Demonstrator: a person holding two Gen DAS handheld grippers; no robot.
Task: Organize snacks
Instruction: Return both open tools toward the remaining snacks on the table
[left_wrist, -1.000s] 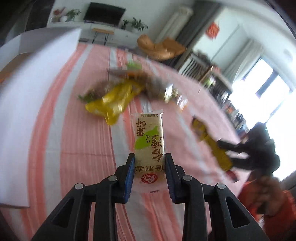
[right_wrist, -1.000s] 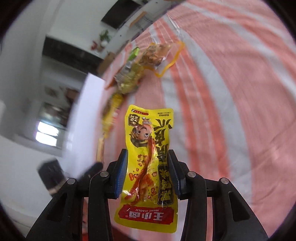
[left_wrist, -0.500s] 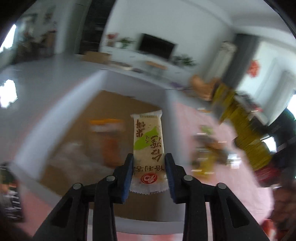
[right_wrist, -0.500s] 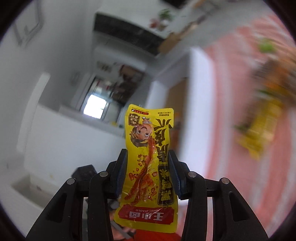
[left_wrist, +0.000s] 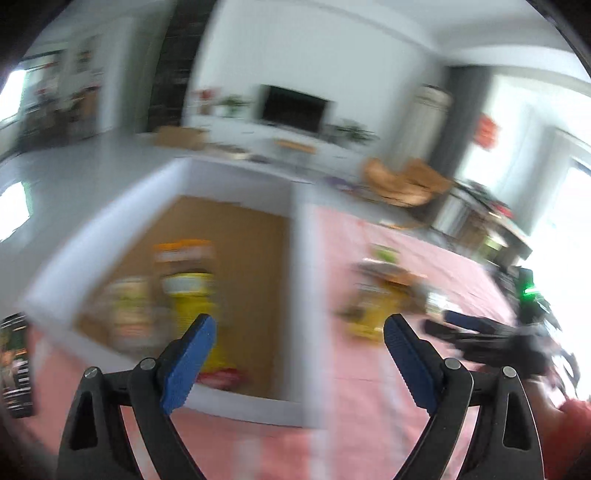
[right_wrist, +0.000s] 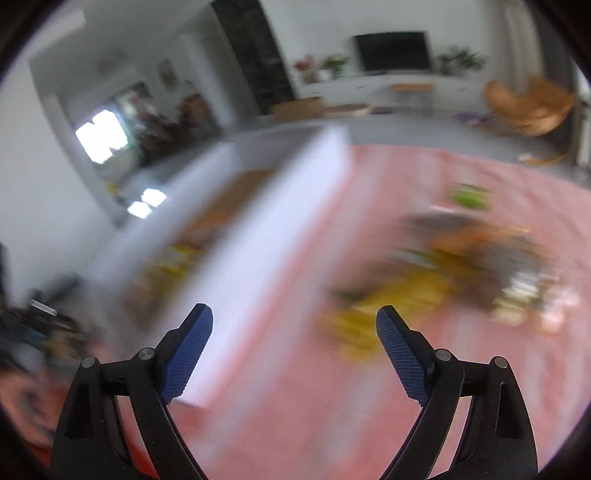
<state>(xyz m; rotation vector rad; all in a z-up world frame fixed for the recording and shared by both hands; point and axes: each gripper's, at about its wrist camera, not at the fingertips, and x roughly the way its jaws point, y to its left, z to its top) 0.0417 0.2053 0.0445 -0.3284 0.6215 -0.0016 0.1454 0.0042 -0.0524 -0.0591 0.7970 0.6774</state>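
Left gripper (left_wrist: 300, 332) and right gripper (right_wrist: 294, 325): both jaws opening, spread wide, nothing between the blue pads (left_wrist: 188, 363) on either side. The snacks sit in two places. Some lie in the box (left_wrist: 114, 225), a white-walled carton w/ brown cardboard floor: a yellow packet (left_wrist: 194, 295) w/ a red end, an orange-topped one behind it, a pale one to its left. The rest form a loose pile (right_wrist: 443, 269) on the pink-and-white striped cloth (right_wrist: 295, 406), right of the box: yellow, brown, orange and green wrappers mixed. Vs one second ago: the left gripper then clamped a pale rice-cracker packet w/ green print and the right a yellow packet w/ a cartoon face and red strip; both are now out of the jaws. The yellow packet in the box is prob. the one the right let go, but blur makes that unsure. The left view has also swung from the pile to the box. In the left view the right gripper (left_wrist: 480, 334) shows at the right edge, black w/ a blue pad, a green light above it. Heavy motion blur in both views; no print on any wrapper reads, pile items can't be counted, and the rice cracker can't be picked out. Dark object at the left edge of the left view is cut off, unidentifiable.
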